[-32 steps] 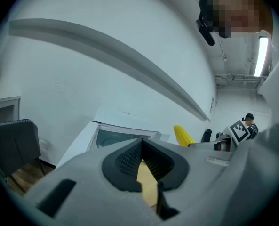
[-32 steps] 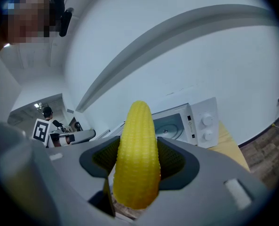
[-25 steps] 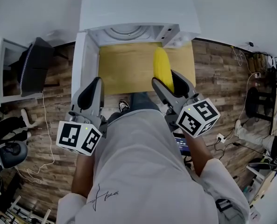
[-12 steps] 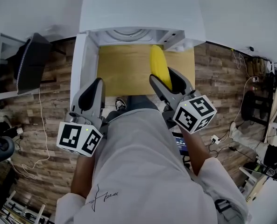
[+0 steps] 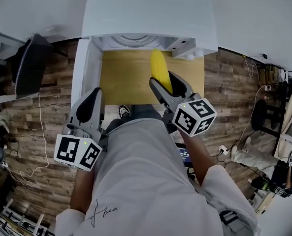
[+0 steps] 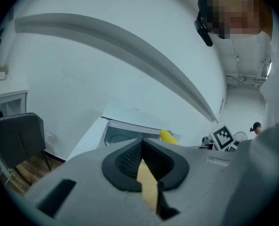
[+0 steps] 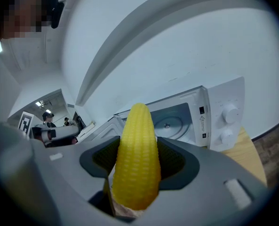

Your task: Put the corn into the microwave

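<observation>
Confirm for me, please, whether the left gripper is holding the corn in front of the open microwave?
Not quite: the right gripper holds the corn in front of the open microwave, as the right gripper view shows.

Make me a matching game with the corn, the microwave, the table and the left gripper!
Things:
1. corn
2. microwave
3. table
4. left gripper

States:
A. white, door open
B. jaws together, holding nothing
C. yellow, gripped by the right gripper
D. light wood, with the microwave standing on it

Pairs: 1-C, 2-A, 3-D, 4-B
</observation>
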`<state>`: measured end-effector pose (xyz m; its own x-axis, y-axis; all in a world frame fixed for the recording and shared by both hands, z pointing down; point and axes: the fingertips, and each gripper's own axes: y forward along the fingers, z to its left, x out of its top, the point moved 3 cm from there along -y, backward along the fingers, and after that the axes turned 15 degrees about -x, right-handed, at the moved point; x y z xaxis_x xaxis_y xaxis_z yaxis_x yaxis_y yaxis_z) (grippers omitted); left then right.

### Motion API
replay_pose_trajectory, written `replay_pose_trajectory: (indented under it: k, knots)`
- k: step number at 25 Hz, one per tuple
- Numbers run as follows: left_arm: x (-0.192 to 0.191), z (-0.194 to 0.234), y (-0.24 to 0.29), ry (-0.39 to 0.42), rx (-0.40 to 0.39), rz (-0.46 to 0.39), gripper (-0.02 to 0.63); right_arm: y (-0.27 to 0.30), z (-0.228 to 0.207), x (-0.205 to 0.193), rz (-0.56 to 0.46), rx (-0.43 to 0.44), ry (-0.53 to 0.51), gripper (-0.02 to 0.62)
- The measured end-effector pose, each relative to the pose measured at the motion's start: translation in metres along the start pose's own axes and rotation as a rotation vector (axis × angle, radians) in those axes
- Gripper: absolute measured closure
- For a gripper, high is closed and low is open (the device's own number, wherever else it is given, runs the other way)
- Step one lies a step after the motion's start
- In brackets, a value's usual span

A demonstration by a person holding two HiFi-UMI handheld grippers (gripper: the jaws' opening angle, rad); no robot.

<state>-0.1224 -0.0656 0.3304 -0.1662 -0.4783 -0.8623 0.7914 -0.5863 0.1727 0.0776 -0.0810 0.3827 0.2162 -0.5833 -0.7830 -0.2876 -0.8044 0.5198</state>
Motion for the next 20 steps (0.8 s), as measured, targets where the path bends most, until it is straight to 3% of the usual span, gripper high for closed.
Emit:
replay_pose_trajectory:
  k: [20]
  knots:
    - [-0.012,-0.002,-0.009,-0.023,0.027,0.000,0.620,0.040,-0.014,-0.028,0.059,-0.025,0.014,0.333]
